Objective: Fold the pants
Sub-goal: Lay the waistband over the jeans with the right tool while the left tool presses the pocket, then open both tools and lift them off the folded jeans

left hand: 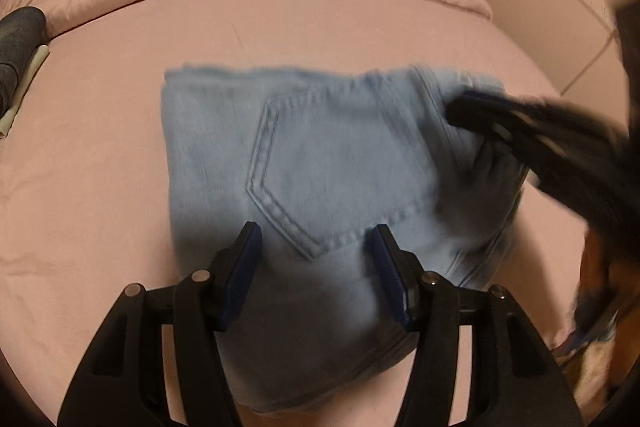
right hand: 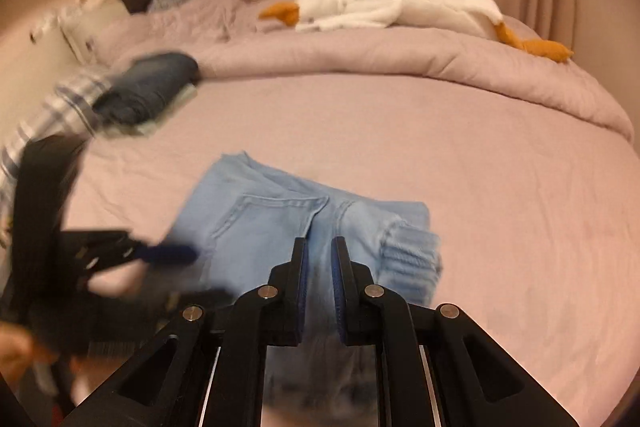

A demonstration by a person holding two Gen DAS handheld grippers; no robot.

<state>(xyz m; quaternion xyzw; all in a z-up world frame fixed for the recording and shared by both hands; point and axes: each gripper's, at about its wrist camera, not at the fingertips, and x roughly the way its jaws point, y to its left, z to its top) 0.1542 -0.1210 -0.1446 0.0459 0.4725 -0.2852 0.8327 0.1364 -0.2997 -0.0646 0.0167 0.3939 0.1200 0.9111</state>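
Denim fills the nearest ground in both wrist views: light blue pants (left hand: 320, 155), already folded into a compact block, are laid on the pink sheet of a bed (left hand: 100, 187), closer to its near edge than to its far side. In the left wrist view the left gripper (left hand: 316, 243) is held spread above the near part of the block, a back pocket visible in the gap; its pads do not appear to be pressed on the cloth, so nothing is held there. It seems to be poised for smoothing or for taking a fresh edge.

In the right wrist view the right gripper (right hand: 320, 259) is drawn almost together, with a strip of blue fabric seen between its pads; the denim is judged to be pinched there, probably so the fold can be tugged square. A ribbed cuff (right hand: 412, 251) is bunched just beside it.

Both views are smeared by motion. The cloth's near edge is cut off behind the gripper bodies, so the number of layers cannot be counted.

Farther off, a dark folded garment (right hand: 148, 87) is set near the left edge of the bed. A rumpled quilt (right hand: 400, 63) is heaped along the far side, and a white plush goose (right hand: 400, 3) is laid on it.
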